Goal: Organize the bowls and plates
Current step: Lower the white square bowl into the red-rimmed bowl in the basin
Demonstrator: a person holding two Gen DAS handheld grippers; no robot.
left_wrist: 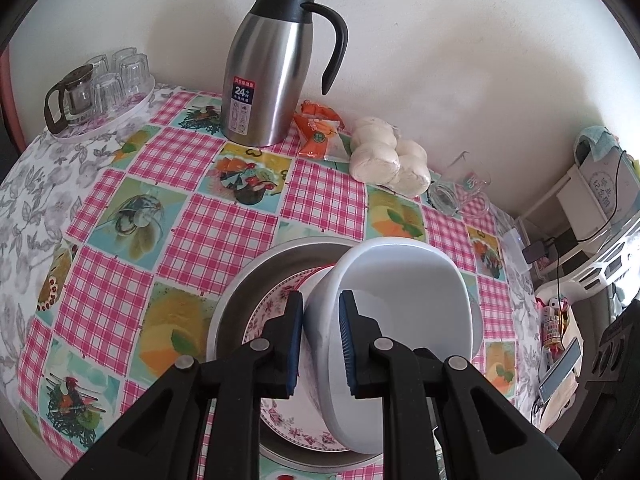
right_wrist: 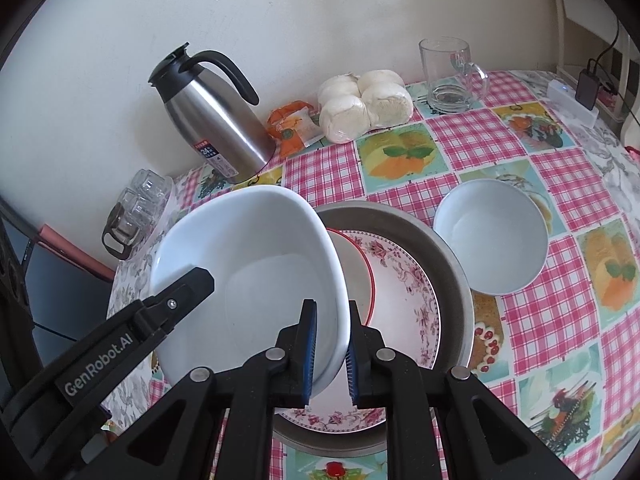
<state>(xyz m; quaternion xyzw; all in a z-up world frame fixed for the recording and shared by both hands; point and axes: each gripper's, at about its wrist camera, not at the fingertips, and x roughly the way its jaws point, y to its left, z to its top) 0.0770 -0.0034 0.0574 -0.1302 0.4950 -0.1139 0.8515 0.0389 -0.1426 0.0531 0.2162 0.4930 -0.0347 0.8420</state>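
**Tools clamp both sides of big white bowl above stacked plates**

Both tools were nearly closed on one dish as you worked at the table. Your left tool had its blue pads pinched on the rim of the large white bowl, one pad outside the wall and one inside. Your right tool gripped the opposite rim of the same large white bowl in the same manner, so the bowl hung tilted between your two hands, and the left tool reached in across its far edge in the right wrist view.

Under the bowl sat a metal basin on the checked cloth. Inside it lay a floral plate, and on that a red-rimmed dish, partly hidden by the bowl's wall. Whether the bowl touched the stack could not be told from either view.

Just beside the basin, to its right in the right wrist view, stood a smaller white bowl, empty and upright. Farther back against the wall stood a steel thermos jug, an orange snack packet, a bag of white buns and a glass mug. A tray of upturned glasses sat at the far left corner.
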